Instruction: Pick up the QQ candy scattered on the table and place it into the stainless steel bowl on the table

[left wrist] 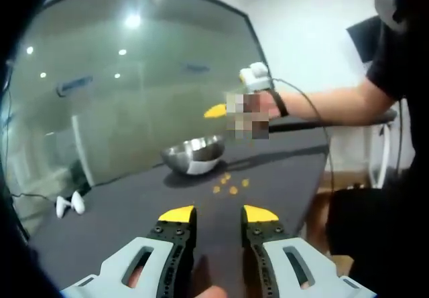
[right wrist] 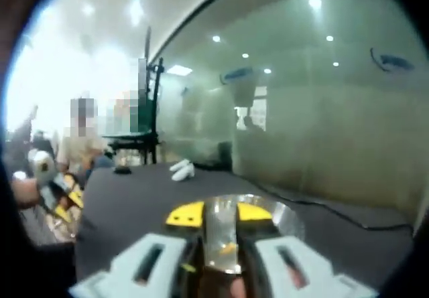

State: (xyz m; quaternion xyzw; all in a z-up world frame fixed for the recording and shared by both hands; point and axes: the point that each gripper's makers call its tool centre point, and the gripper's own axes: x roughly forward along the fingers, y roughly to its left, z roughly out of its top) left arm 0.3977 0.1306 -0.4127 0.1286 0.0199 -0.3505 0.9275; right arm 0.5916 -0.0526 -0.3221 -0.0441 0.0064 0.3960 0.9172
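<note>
A stainless steel bowl (left wrist: 194,154) stands near the far edge of the dark table (left wrist: 120,217). Several small orange QQ candies (left wrist: 229,184) lie scattered just in front of it. My left gripper (left wrist: 218,216) hovers low over the table short of the candies, open with nothing between its yellow tips. My right gripper (left wrist: 216,110), held by a hand, hangs above the bowl. In the right gripper view it (right wrist: 220,213) is open directly over the bowl (right wrist: 281,221). An orange candy (right wrist: 228,248) shows through the gap against the bowl's inside. The left gripper (right wrist: 60,201) appears at the far left.
Two white objects (left wrist: 70,204) (right wrist: 181,171) lie on the table's far corner by a glass wall (left wrist: 134,97). The person's arm (left wrist: 335,104) reaches in from the right, with a cable trailing from it. The table's right edge (left wrist: 318,177) is close to the person's body.
</note>
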